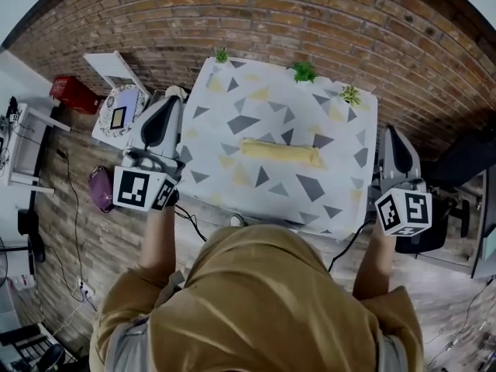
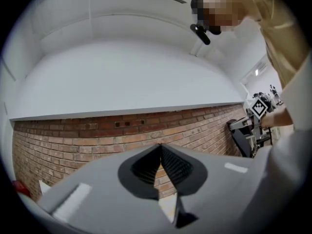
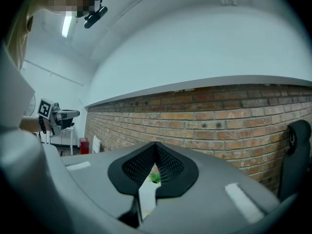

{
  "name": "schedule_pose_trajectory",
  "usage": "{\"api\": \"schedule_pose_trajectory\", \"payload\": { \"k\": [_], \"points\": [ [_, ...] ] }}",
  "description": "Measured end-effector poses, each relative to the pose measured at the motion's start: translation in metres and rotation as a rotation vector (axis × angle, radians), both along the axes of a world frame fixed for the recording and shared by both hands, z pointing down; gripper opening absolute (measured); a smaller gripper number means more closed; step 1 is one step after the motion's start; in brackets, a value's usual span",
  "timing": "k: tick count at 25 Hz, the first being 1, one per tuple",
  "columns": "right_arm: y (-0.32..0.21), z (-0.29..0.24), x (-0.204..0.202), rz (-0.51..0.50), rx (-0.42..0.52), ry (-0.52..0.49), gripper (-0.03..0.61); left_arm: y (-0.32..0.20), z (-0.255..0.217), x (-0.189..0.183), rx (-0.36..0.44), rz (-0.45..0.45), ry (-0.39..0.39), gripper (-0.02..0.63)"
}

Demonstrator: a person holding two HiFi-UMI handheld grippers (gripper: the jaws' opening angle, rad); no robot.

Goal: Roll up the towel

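Note:
A yellow towel (image 1: pixel 280 153) lies as a tight roll across the middle of the table (image 1: pixel 232 122), which has a white cloth with grey and yellow triangles. My left gripper (image 1: pixel 175 93) is held up off the table's left edge, shut and empty; in its own view the jaws (image 2: pixel 160 147) meet against the brick wall. Off the table's right edge, my right gripper (image 1: pixel 390 130) is also raised. It is shut with nothing in it, and the closed jaws (image 3: pixel 156 144) point level at the wall. Neither gripper touches the towel.
Three small green plants (image 1: pixel 304 71) (image 1: pixel 350 94) (image 1: pixel 222 55) stand along the table's far edge. A white stool (image 1: pixel 116 111), a red box (image 1: pixel 74 94) and a purple object (image 1: pixel 101 187) sit on the floor at left. A dark chair (image 1: pixel 465 161) is at right.

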State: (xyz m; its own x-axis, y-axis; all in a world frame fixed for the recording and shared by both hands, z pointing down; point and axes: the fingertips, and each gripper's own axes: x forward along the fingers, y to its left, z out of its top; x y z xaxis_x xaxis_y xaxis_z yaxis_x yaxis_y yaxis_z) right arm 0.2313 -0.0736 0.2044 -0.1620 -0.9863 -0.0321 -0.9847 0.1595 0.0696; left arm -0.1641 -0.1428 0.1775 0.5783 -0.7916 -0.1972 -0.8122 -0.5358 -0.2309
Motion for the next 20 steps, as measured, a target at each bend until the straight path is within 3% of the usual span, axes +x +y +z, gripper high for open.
{"api": "schedule_pose_trajectory", "payload": {
  "k": [11,20],
  "points": [
    [0.038,-0.018,0.021,0.105,0.019,0.045,0.005,0.021,0.0,-0.016,-0.019,-0.037,0.018,0.063],
    [0.053,-0.012,0.019,0.107,-0.003,0.048,0.005,0.043,-0.01,-0.035,0.003,-0.099,0.029,0.063]
  ]
}}
